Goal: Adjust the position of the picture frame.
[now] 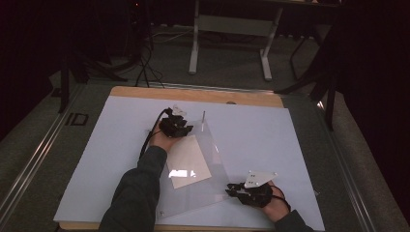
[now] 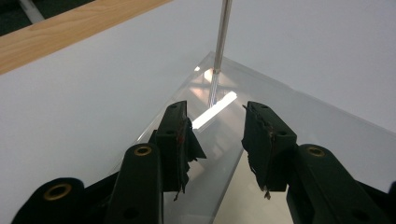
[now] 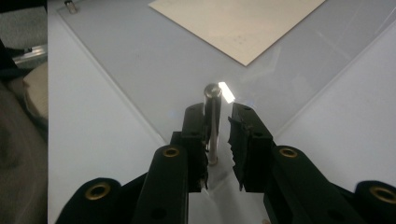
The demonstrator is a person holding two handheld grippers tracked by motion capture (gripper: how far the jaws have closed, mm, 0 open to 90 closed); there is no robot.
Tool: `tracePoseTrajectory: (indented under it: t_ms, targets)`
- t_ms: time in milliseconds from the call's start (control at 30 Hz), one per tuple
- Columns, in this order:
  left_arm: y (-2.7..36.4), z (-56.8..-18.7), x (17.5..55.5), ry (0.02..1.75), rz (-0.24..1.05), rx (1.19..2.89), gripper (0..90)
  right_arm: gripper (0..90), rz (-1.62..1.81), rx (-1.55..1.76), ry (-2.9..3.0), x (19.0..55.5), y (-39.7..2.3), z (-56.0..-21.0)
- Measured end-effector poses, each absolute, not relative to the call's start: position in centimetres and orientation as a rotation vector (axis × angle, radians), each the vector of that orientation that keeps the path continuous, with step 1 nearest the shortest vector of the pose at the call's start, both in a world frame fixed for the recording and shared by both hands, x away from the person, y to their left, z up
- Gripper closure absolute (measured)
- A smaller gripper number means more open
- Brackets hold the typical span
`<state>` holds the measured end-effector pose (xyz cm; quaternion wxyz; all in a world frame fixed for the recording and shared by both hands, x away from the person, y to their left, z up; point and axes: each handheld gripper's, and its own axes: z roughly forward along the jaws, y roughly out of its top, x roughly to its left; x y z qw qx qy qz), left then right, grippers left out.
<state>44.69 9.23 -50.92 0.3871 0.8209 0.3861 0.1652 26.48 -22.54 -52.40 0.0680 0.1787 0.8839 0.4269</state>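
Right gripper (image 3: 218, 140) sits at the near right corner of a clear acrylic sheet (image 1: 208, 188), jaws narrowed around an upright metal pin (image 3: 212, 123) that stands at that corner; the left pad lies against the pin, while a slim gap shows between the pin and the right pad, so a firm grip cannot be confirmed. In the high view the same gripper (image 1: 237, 189) carries a grey three-cornered plate on top and rests low over the white tabletop (image 1: 290, 140). Left gripper (image 2: 215, 140) is at the far end of the sheet, jaws moderately wide with nothing between them, pointing toward a second upright metal pin (image 2: 223, 32) at the far corner, well short of touching it. From above, this gripper (image 1: 181, 126) is just left of that pin (image 1: 203, 116). Sheet: transparent, flat, four-sided, lying skewed on the tabletop, edges catching bright glints of overhead light; pins are slender, polished, round-topped. A cream paper rectangle (image 1: 188, 162) lies within the sheet's outline near its middle; whether above or beneath it cannot be told. A third pin (image 3: 71, 6) shows at another corner in the right gripper view. A light wooden border (image 1: 193, 94) runs along the table's far edge.
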Motion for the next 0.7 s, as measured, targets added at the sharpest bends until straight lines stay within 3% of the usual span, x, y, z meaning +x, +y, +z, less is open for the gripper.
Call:
tracePoseTrajectory:
  t_ms: [700]
  targets:
    - [6.8, -52.8, 47.2, 1.002, 0.358, 2.073, 63.6, 84.7, 1.275, 0.501, 2.629, 26.0, -22.0, -52.6]
